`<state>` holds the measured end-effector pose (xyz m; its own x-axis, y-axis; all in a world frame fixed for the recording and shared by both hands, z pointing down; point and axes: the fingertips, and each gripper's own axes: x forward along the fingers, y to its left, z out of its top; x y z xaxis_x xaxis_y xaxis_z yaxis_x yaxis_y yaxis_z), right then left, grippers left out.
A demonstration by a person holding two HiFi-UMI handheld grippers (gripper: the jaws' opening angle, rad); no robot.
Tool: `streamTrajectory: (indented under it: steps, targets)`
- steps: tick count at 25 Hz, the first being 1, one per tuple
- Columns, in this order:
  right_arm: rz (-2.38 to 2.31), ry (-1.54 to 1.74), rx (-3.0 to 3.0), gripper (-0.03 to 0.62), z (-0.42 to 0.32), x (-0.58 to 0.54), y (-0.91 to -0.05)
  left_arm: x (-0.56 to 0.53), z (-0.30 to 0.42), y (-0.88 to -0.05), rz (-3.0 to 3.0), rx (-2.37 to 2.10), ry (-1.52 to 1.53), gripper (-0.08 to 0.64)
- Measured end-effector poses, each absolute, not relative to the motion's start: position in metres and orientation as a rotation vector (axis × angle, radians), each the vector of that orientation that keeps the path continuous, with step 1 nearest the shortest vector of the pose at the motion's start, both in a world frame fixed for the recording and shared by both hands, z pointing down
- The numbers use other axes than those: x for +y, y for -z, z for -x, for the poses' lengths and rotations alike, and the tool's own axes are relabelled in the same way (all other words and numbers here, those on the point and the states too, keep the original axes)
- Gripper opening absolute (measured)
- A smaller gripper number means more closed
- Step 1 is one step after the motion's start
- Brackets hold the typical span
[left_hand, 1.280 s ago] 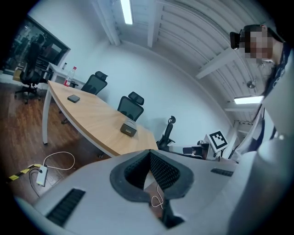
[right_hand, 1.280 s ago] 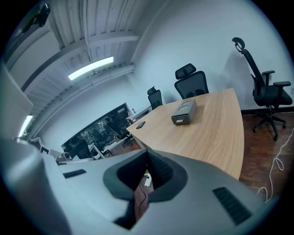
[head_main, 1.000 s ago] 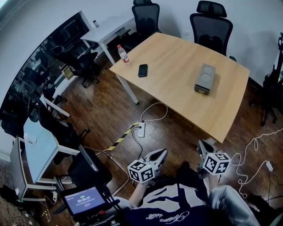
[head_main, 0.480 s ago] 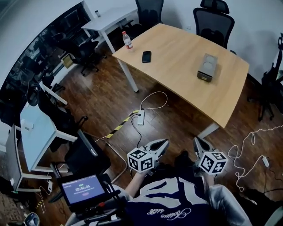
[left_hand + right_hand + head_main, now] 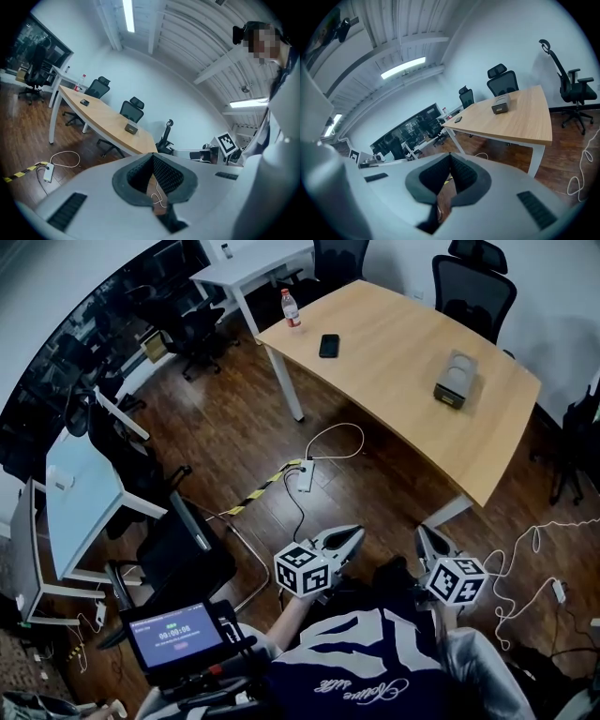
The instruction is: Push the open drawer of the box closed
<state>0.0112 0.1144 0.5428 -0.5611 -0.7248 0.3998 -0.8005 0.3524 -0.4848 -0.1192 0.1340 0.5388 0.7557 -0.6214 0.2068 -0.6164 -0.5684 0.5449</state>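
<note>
The grey box point(image 5: 457, 378) lies near the right end of the wooden table point(image 5: 403, 381), far ahead of me; its drawer end faces me, too small to tell how far out it stands. Both grippers hang close to my body, well short of the table. My left gripper point(image 5: 351, 538) is shut with nothing between its jaws. My right gripper point(image 5: 427, 536) is shut and empty too. The left gripper view shows the box point(image 5: 131, 128) far beyond its shut tips point(image 5: 153, 154). The right gripper view shows the box point(image 5: 500, 104) beyond its tips point(image 5: 450, 154).
A black phone point(image 5: 328, 345) and a water bottle point(image 5: 290, 307) sit on the table's left part. Office chairs point(image 5: 473, 282) stand behind it. A power strip with white cable point(image 5: 307, 476) and striped tape lie on the wood floor between me and the table. A tablet point(image 5: 176, 634) is at lower left.
The head view has shifted, so the table and box now sit higher and further right. Both grippers stay shut at nearly the same spot in front of my body.
</note>
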Motion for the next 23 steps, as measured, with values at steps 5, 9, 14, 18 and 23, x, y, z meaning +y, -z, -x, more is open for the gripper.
streamTrajectory:
  steps: [5, 9, 14, 18, 23]
  targets:
    - [-1.382, -0.98, -2.5, -0.003, -0.005, 0.107, -0.543, 0.127, 0.13, -0.538, -2.329, -0.967, 0.036, 0.002]
    - [-1.372, -0.976, -2.496, -0.003, -0.004, 0.108, -0.542, 0.126, 0.133, -0.536, -2.325, -0.981, 0.043, 0.002]
    - [-1.385, -0.982, -2.487, -0.003, -0.007, 0.112, -0.543, 0.128, 0.129, -0.536, -2.33, -0.959, 0.033, 0.002]
    - [-1.4, -0.98, -2.48, -0.003, -0.011, 0.117, -0.544, 0.13, 0.126, -0.535, -2.333, -0.947, 0.027, 0.002]
    - [-1.42, -0.987, -2.47, -0.003, -0.018, 0.122, -0.542, 0.132, 0.12, -0.533, -2.339, -0.93, 0.02, 0.002]
